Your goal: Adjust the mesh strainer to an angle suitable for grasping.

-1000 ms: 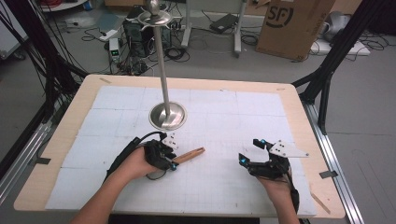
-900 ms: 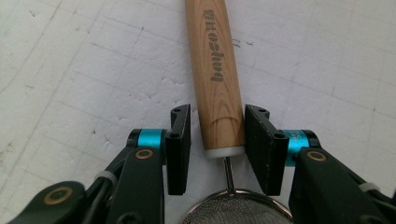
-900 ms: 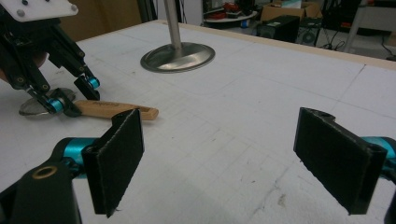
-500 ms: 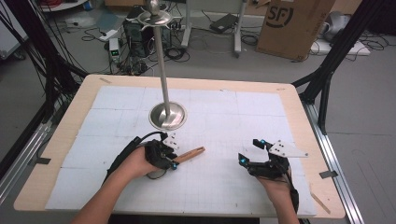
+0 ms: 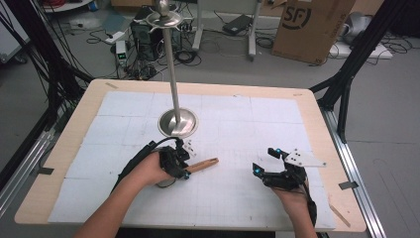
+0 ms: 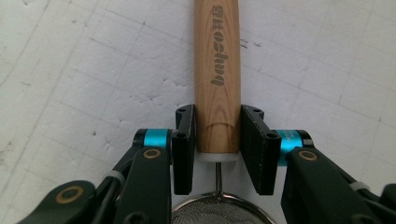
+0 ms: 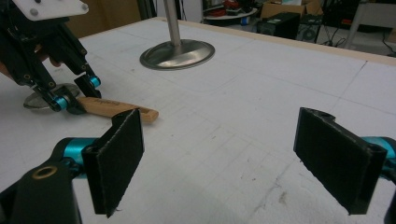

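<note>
Closed left gripper (image 6: pixel 217 154) jaws onto strainer's wooden handle (image 6: pixel 218 70) for lifting; kept right gripper (image 7: pixel 233 158) spread, idle.

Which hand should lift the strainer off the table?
Left. Its claw is shut on the strainer handle near the mesh. The right claw stands open with nothing in it, well off to the side.

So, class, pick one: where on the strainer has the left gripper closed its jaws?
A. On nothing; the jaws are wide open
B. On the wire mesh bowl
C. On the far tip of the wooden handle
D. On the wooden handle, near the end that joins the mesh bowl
D: in the left gripper view the left gripper presses both pads on the wooden handle just above the mesh bowl.
</note>
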Tool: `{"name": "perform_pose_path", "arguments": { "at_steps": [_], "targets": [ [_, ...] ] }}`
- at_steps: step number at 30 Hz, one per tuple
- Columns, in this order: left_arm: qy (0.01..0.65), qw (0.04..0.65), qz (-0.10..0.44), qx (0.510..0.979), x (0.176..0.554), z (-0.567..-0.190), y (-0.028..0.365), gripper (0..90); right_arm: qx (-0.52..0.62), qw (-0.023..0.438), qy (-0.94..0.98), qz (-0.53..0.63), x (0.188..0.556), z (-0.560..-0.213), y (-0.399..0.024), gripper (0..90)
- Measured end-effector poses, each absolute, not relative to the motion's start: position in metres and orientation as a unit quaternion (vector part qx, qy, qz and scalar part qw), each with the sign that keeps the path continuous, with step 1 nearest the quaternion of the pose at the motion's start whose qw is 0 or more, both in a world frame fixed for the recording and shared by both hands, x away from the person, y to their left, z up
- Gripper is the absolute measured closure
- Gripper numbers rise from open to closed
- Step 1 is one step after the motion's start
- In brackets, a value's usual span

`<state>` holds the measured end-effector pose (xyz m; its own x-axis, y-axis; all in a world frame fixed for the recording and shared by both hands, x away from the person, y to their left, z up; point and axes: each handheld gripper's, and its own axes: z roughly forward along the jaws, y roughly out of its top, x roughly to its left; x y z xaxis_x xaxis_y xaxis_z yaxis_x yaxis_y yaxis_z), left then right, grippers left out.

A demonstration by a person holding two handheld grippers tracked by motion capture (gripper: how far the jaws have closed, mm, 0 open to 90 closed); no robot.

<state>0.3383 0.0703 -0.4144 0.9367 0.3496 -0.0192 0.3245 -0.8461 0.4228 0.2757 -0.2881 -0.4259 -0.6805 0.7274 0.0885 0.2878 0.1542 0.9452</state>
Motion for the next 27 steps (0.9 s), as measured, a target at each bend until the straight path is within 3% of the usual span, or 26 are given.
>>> {"name": "perform_pose_path", "arguments": {
  "at_steps": [6, 13, 27],
  "targets": [
    [0.191, 0.203, 0.001, 0.960, 0.347, -0.413, 0.068, 67.5, 0.345, 0.202, 0.734, 0.549, 0.276, -0.426, -0.287, 15.1],
    [0.181, 0.205, 0.019, 0.962, 0.342, -0.413, 0.068, 68.2, 0.347, 0.199, 0.734, 0.548, 0.276, -0.426, -0.286, 15.1],
    [0.190, 0.267, 0.033, 0.944, 0.332, -0.400, 0.079, 68.3, 0.346, 0.198, 0.735, 0.548, 0.276, -0.428, -0.288, 15.1]
  ]
}}
